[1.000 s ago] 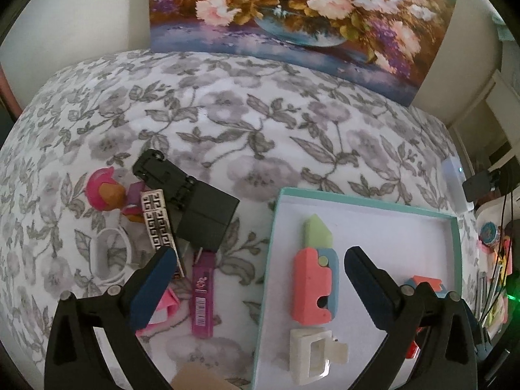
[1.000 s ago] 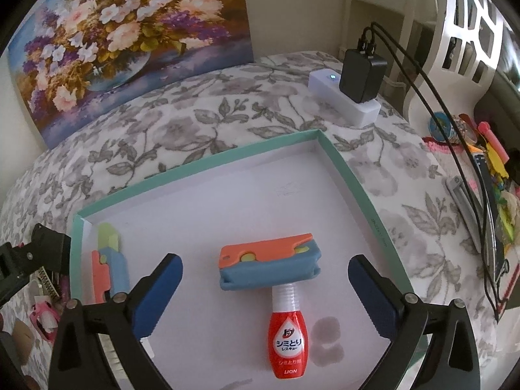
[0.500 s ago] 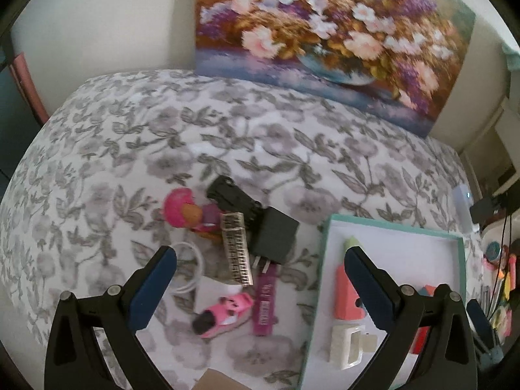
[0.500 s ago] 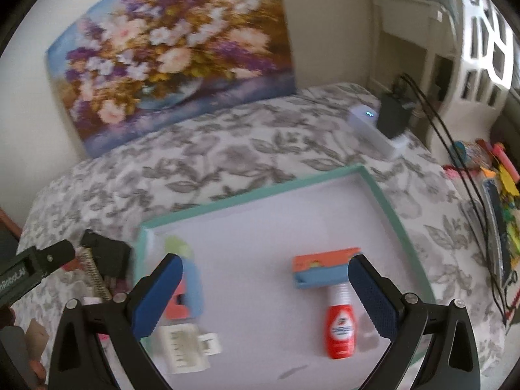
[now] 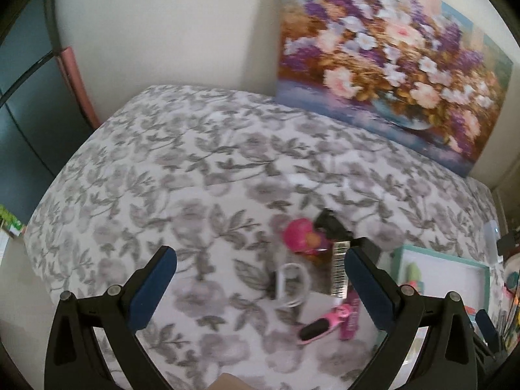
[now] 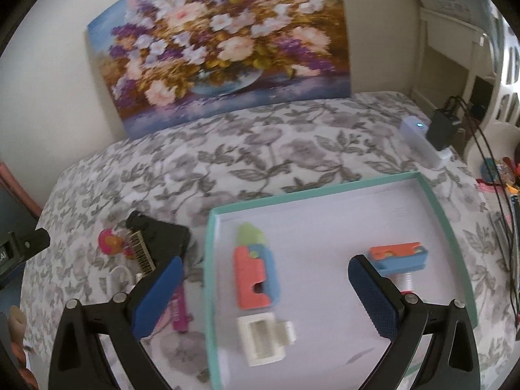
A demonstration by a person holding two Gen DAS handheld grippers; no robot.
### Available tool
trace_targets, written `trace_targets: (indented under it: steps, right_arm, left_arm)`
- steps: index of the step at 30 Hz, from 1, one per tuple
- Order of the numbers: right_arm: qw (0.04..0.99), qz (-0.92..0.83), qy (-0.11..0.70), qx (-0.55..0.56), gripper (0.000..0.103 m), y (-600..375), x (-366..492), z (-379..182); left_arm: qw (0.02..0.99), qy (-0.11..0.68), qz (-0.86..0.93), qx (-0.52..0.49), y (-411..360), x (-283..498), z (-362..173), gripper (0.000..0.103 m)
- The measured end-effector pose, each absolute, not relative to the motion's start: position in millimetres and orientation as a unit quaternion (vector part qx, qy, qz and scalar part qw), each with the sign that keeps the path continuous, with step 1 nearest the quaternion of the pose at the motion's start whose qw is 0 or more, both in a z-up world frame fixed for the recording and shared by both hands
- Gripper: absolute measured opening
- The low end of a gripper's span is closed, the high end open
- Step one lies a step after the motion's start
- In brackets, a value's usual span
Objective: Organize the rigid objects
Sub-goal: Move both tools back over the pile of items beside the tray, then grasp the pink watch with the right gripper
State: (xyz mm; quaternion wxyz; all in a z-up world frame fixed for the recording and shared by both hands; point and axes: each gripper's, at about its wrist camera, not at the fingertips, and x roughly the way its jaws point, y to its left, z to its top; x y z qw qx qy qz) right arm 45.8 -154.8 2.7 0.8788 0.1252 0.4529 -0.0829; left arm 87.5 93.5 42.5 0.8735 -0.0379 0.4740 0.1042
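Observation:
A teal-rimmed white tray lies on the floral cloth. Inside it are an orange-blue-green toy, a white clip, and a second orange-blue toy over a red bottle. Left of the tray a loose pile holds a black box, a gold comb, a pink doll, a white ring, a pink clip and a magenta stick. My right gripper hangs open over the tray's left part. My left gripper is open and empty above the pile's left side.
A flower painting leans on the wall at the back. A white power strip with a black charger and cables sits back right. Stationery clutter lies at the right edge. The cloth falls away at the left edge.
Both grippers have pulled back and up, and the views have widened. The left one swung left, off the tray toward the pile. Nothing was picked up; both stayed open.

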Motion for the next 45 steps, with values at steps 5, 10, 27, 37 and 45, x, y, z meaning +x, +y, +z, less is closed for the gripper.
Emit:
trace_targets:
  steps: [5,10,27,37,45]
  right_arm:
    - [0.878,-0.064,0.458,0.120,0.103,-134.1,50.8,5.8]
    - [0.876,-0.041,0.465,0.123,0.103,-110.6,57.7,7.8]
    - [0.840,0.004,0.530,0.117,0.103,-53.8,79.8,-37.2]
    - [0.815,0.026,0.566,0.119,0.103,-43.2,81.0,-65.1]
    - [0.809,0.034,0.576,0.114,0.103,-39.4,81.9,-74.2]
  left_arm:
    - [0.872,0.470,0.120,-0.065,127.2,79.2,48.3,0.103]
    - [0.869,0.471,0.133,-0.074,150.4,74.3,47.8,0.103]
    - [0.818,0.550,0.132,-0.108,177.3,89.3,-15.1,0.103]
    - [0.786,0.599,0.118,-0.095,159.6,99.9,-54.5,0.103]
    - [0.757,0.634,0.127,-0.089,152.6,103.6,-86.1,0.103]
